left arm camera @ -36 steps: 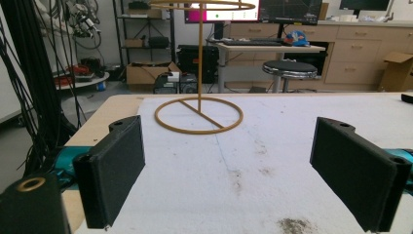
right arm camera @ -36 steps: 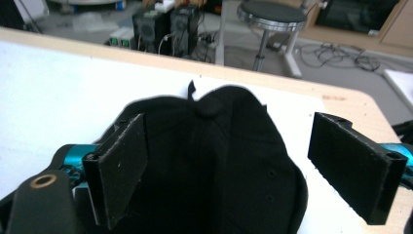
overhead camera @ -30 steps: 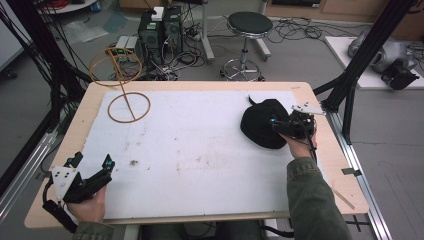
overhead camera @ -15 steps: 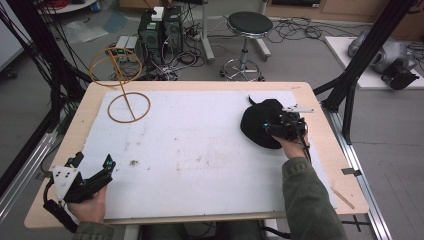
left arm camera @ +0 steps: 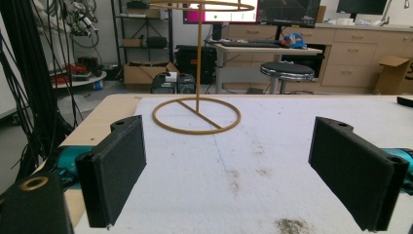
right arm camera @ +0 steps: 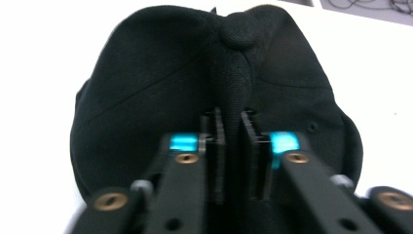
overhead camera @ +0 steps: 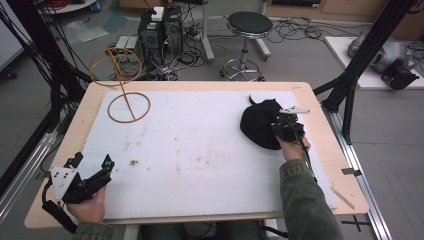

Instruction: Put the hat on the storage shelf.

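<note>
Black cloth of the cap (right arm camera: 160, 92), lying well right of the wire stand (overhead camera: 122, 90) on the table (overhead camera: 200, 150), is pinched in my right hand-held gripper (right arm camera: 235, 124), whose jaws have just closed on a fold.

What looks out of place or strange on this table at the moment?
The black cap is not lying smooth: the right claw has just closed on a ridge of its crown fabric, so the cloth is bunched up between the jaws. Small brown stains also mark the white table cover. The wire stand stands upright.
</note>
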The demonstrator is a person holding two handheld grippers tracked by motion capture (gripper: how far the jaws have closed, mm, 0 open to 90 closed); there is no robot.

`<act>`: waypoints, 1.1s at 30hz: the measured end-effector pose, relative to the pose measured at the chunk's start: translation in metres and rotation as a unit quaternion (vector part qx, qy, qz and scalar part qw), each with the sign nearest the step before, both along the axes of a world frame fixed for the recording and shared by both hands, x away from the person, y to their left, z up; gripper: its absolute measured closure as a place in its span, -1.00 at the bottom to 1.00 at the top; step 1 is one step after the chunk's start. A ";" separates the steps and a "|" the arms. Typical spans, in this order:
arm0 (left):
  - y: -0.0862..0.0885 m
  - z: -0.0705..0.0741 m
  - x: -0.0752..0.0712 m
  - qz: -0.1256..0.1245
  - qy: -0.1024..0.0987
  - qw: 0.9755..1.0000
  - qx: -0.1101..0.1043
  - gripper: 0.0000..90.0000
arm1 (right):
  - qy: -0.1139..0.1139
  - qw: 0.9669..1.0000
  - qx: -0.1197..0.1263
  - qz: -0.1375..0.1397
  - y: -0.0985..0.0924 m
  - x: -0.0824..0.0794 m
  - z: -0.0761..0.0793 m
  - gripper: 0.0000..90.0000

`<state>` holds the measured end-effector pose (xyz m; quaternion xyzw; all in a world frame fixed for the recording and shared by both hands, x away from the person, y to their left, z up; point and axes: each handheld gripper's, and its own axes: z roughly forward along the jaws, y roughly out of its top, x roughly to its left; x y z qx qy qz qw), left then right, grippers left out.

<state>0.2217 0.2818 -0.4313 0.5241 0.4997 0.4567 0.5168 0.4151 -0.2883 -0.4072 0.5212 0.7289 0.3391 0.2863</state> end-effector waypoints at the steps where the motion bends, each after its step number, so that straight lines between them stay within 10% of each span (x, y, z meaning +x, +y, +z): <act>1: 0.000 0.000 0.000 0.000 -0.001 1.000 0.000 -0.69 | -0.002 1.000 0.000 0.001 0.000 -0.001 0.000 0.92; 21: -0.002 0.001 0.001 -0.007 0.001 1.000 0.002 -0.67 | -0.013 1.000 0.017 0.007 0.001 -0.008 0.006 0.93; 33: -0.005 0.001 0.003 -0.014 0.006 1.000 0.011 -0.65 | -0.105 0.993 0.042 0.027 0.006 -0.030 0.034 0.93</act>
